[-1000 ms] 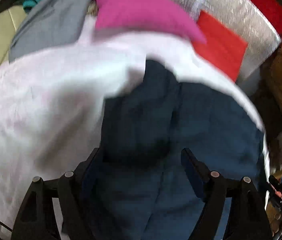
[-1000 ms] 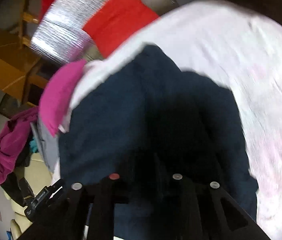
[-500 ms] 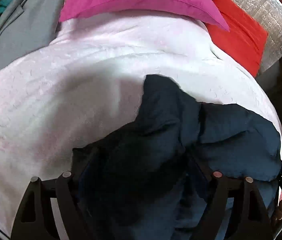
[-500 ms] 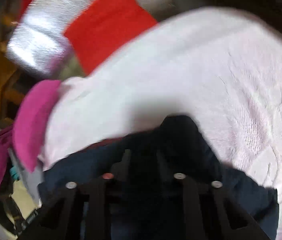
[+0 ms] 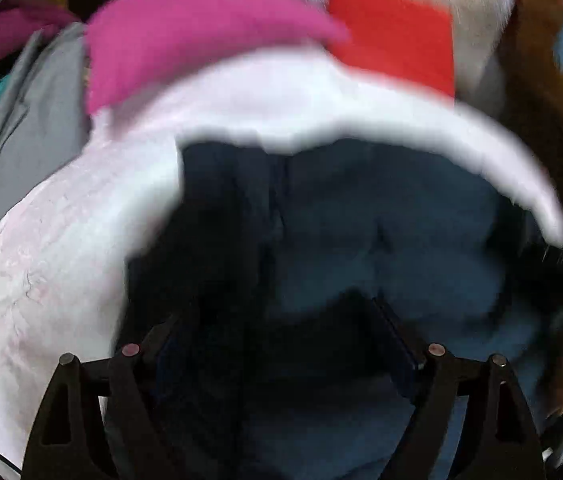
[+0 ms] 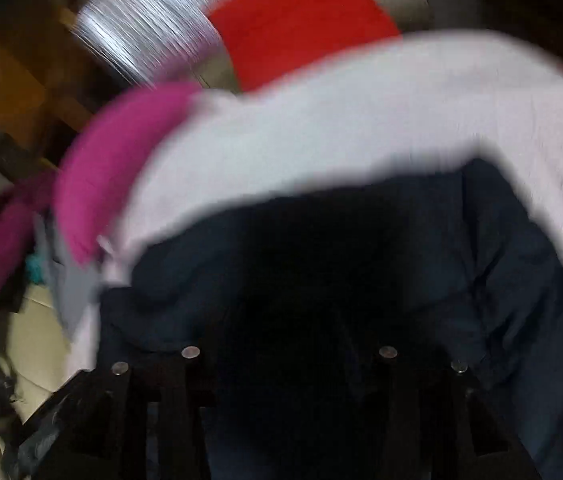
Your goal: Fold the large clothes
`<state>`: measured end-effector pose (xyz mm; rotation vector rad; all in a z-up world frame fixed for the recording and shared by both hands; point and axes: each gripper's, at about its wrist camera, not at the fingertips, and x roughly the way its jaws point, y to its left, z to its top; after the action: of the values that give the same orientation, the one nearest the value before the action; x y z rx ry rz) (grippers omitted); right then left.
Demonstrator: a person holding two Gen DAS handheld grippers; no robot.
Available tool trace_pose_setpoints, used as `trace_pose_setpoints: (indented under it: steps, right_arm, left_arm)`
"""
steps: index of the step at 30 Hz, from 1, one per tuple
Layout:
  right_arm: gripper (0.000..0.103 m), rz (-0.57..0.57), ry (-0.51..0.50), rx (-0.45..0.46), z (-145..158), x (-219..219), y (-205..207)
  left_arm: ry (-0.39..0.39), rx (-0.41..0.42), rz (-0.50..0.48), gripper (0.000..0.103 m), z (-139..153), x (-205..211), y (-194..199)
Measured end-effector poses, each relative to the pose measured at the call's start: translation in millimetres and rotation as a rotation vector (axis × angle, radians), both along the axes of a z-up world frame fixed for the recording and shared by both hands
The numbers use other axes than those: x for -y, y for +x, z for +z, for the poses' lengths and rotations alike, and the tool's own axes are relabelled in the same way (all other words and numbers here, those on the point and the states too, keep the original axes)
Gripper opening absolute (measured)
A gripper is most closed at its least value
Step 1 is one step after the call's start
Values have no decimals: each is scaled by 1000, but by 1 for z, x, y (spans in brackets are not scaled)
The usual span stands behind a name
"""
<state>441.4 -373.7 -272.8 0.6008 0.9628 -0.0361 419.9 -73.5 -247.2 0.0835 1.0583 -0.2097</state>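
Both views are badly motion-blurred. A dark navy padded garment [image 5: 381, 232], bulky and rumpled, lies bunched on a pale pink-white textured bedspread [image 5: 41, 272], directly under both grippers. It is not flat and no clean fold line shows.

Left gripper [image 5: 277, 320]: jaws stand wide apart, with navy fabric bulging up between them. The fingers [image 5: 393, 332] are half lost against the dark cloth, so whether the pads press on it cannot be told.

Right gripper [image 6: 289, 344]: jaws are opening. Navy fabric [image 6: 521, 280] fills the space between and in front of them, but the area is near black and the fingertips are not visible, so a hold cannot be confirmed either way.

Beyond the garment sit a magenta pillow [image 5: 185, 32], a flat red cloth [image 5: 393, 32] against a silver foil-faced panel [image 6: 141, 44], and a grey garment [image 5: 33, 120] on the left edge of the bed.

Step in hand, as a judgement: early, repositioning or regrasping the bundle on the bed. The garment looks gathered, not spread, so little of the folding seems done.

The next move calls for both grippers to find distinct edges or corners such as hem, shoulders or sleeves, take a firm pinch on each, and pull apart to spread the piece flat on the bedspread before any fold. The padded fabric is thick and likely slippery, so a shallow pinch may slip.
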Motion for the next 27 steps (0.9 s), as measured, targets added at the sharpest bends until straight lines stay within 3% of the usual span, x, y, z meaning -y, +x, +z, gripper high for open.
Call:
trace_pose_setpoints:
  steps: [2,5,9,12,14,19,27]
  right_arm:
    - [48,-13,-17,10,5,-3,-9]
    - [49,-11,24,69,26,-2,-42]
    - [49,-23,-64,126,49,4,-102]
    - [49,-49,-113,105,53,7,-147]
    - [48,-48,-148,71,50,1,-167]
    - [48,-23,-172,-35,12,8,-187]
    - [48,-75,-168,111,47,28,-209]
  left_arm:
    - [16,34,-2,85,3,0,-8]
    - [-35,96,-29,85,26,-4,-27]
    - [-37,223,-61,85,54,-6,-70]
    - [-26,287,-92,85,66,-4,-106]
    - [-23,310,-98,85,70,-1,-124]
    - [-28,340,-95,85,73,1,-149]
    - [28,371,-99,85,59,1,-145]
